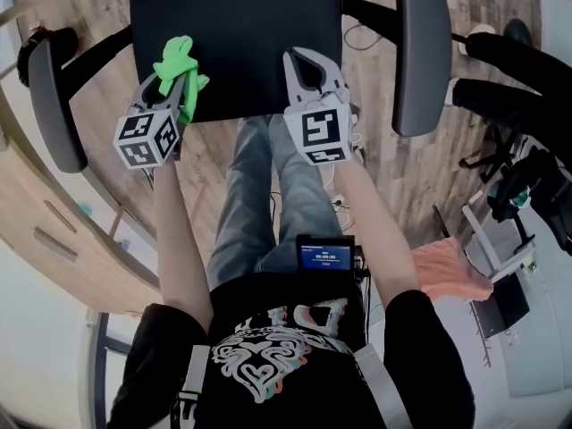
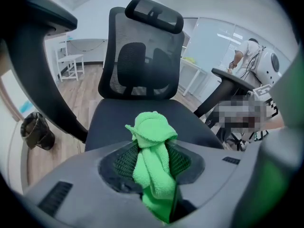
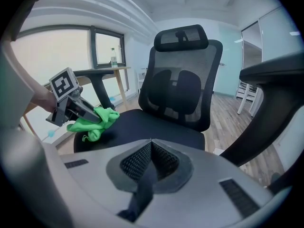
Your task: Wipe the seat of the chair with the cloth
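Observation:
A black office chair faces me, its seat [image 1: 237, 34] dark and flat in the head view. My left gripper [image 1: 179, 71] is shut on a bright green cloth [image 1: 179, 65], held just above the seat's front left corner. In the left gripper view the cloth [image 2: 153, 163] bulges out from between the jaws, above the seat [image 2: 142, 115]. My right gripper [image 1: 306, 68] hangs over the seat's front right edge, shut with nothing in it. From the right gripper view I see the left gripper [image 3: 88, 112] with the cloth [image 3: 95, 121] at the seat's [image 3: 152, 127] edge.
The chair's armrests [image 1: 52, 96] [image 1: 422, 47] flank the seat on both sides. Its mesh backrest [image 2: 142, 56] and headrest rise behind. An orange cloth [image 1: 450, 271] lies on a rack at the right. A wooden cabinet runs along the left. A person stands far right [image 2: 244, 56].

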Motion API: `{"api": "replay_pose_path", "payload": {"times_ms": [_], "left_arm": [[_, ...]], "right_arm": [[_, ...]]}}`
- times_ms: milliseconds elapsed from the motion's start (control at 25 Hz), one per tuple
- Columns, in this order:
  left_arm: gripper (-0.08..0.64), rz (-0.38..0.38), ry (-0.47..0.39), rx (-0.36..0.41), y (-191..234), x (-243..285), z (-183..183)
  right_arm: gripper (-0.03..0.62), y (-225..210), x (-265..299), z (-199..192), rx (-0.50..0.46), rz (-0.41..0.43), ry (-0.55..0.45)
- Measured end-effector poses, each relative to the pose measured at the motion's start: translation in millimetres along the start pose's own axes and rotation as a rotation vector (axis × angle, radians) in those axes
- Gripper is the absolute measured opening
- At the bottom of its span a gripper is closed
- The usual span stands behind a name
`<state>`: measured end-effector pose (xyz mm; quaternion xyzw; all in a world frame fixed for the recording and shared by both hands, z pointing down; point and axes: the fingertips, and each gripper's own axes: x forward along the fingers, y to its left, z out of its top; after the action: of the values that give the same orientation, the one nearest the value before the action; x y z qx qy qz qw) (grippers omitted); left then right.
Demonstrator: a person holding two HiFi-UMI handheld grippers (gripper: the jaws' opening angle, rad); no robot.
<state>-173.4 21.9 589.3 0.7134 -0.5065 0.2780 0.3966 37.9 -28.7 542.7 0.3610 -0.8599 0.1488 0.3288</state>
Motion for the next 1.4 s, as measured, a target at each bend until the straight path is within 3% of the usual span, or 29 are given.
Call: {"api": "replay_pose_path", "payload": {"times_ms": [360,1000,1400], "left_arm": [[0.143,0.018,0.056,-0.009,12.3,20.7,-26.9],[0.143,0.051,0.12,0.034,21.0,51.5,-37.0],[0.143,0.046,0.14,0.017,23.8,62.2,-51.0]], "right_arm": [[0.0,0.4,17.7,-36.0,-0.033,0.002,0.072],[0.0,5.0,28.9,-45.8,-0.028,0.023,0.094],[0.0,4.6,33.1,-50.0,-0.005,0.027,0.115]]}}
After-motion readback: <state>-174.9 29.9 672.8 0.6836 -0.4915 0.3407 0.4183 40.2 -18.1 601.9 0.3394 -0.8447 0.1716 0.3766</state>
